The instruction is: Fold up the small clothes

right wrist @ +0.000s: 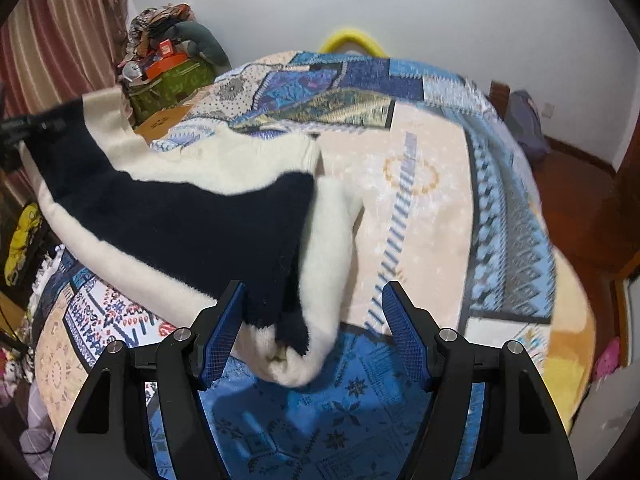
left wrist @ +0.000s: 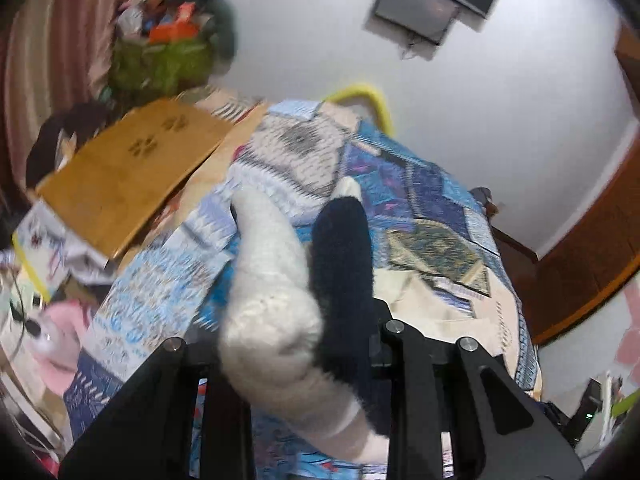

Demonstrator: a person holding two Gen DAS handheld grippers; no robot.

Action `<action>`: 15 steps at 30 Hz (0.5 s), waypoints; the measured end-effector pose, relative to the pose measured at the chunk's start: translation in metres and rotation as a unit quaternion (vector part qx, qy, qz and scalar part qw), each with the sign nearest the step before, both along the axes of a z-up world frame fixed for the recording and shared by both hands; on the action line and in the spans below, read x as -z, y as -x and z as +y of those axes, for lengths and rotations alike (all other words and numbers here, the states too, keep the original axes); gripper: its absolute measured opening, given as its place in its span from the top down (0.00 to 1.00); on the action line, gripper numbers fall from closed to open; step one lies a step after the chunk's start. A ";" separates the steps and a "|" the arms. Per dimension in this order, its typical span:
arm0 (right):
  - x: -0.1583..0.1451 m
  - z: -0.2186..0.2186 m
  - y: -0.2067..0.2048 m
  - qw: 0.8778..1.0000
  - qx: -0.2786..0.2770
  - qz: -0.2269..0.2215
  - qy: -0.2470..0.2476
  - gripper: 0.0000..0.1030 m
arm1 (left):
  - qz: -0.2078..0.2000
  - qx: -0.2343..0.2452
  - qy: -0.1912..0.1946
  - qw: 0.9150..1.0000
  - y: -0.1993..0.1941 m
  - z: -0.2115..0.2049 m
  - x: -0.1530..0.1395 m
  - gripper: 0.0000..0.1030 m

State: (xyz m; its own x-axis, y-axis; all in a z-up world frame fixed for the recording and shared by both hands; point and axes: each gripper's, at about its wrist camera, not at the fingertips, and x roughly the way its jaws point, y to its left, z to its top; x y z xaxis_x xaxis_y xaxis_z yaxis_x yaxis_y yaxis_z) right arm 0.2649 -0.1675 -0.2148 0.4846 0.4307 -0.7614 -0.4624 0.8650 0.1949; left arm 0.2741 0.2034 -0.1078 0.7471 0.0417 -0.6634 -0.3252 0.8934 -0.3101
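A fuzzy cream and navy garment lies across the patterned bed blanket. In the left wrist view a bunch of this garment sticks up between the black fingers of my left gripper, which is shut on it and lifted above the bed. The right wrist view shows that left gripper at the far left, pulling the garment's edge up. My right gripper stands open over the garment's near folded corner. Its left blue pad sits against the cloth and the right pad is apart from it.
A cardboard box and a green bag heaped with clutter stand beside the bed at the left. A yellow hoop shows behind the bed. A screen hangs on the white wall. Wooden floor lies to the right.
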 end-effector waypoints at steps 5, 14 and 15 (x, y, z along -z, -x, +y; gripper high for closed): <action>0.010 0.000 -0.002 0.999 0.003 0.024 -0.026 0.35 | -0.030 0.057 -0.026 0.998 -0.018 -0.062 -0.027 0.74; 0.013 -0.006 -0.001 0.998 0.006 0.032 -0.046 0.35 | -0.032 0.136 -0.020 0.990 -0.068 -0.166 -0.040 0.76; 0.014 -0.007 -0.001 0.998 0.006 0.033 -0.048 0.35 | -0.030 0.139 -0.027 0.989 -0.073 -0.178 -0.040 0.76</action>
